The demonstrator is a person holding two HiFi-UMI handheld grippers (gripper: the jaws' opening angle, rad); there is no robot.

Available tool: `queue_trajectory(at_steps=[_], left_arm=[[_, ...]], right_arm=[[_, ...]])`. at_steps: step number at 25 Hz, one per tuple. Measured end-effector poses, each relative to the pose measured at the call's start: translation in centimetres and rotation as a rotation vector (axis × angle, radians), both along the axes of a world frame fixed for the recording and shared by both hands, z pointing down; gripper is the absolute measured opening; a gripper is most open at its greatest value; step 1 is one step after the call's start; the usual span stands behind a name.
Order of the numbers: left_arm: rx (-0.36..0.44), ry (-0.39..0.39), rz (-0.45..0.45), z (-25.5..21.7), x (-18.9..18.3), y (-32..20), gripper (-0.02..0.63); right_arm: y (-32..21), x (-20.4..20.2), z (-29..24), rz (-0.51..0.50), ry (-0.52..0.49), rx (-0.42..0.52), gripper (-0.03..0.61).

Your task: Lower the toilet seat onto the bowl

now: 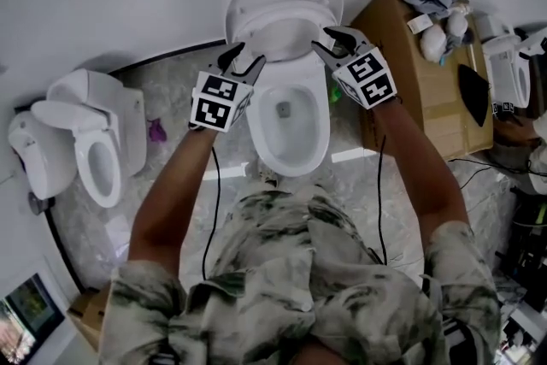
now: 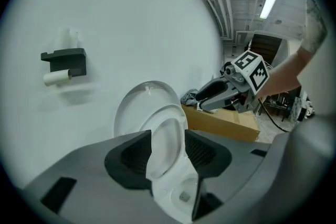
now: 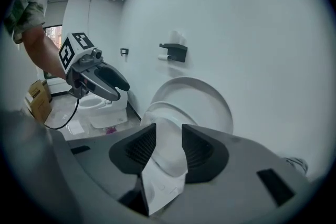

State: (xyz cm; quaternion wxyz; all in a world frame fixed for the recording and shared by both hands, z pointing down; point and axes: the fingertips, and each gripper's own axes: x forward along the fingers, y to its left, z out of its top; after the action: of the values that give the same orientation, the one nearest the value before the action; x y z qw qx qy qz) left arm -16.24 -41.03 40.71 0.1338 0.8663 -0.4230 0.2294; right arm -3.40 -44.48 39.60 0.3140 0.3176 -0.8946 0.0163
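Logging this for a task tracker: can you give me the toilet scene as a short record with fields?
seat: half raised, tilted forward off the lid, not on the bowl
lid: upright against the wall
left gripper: fingers apart, by seat's left edge
right gripper: fingers apart, by seat's right edge
nearby: second toilet on left, box on right
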Motion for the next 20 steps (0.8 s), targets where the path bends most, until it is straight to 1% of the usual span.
queue_trajectory(at_steps=[6,11,20], left_arm=[[-0.012,-0.012,0.019,1.3,-0.6,-4.4,0.210],[-0.021,-0.035,0.045,2.0,0.0,-7.4,0.187],[-0.058,-0.074,0.060,3.9,1.0,-11.1,0.171]], right_arm=[[-4.3,-1.1,1.3,-0.013,0.051,0.006,0.172],[-7.0,-1.7,2.2,-0.031,0.101,0.013,0.170],[-10.2,-1.9,4.4,-0.050,0.169,-0.003,0.163]])
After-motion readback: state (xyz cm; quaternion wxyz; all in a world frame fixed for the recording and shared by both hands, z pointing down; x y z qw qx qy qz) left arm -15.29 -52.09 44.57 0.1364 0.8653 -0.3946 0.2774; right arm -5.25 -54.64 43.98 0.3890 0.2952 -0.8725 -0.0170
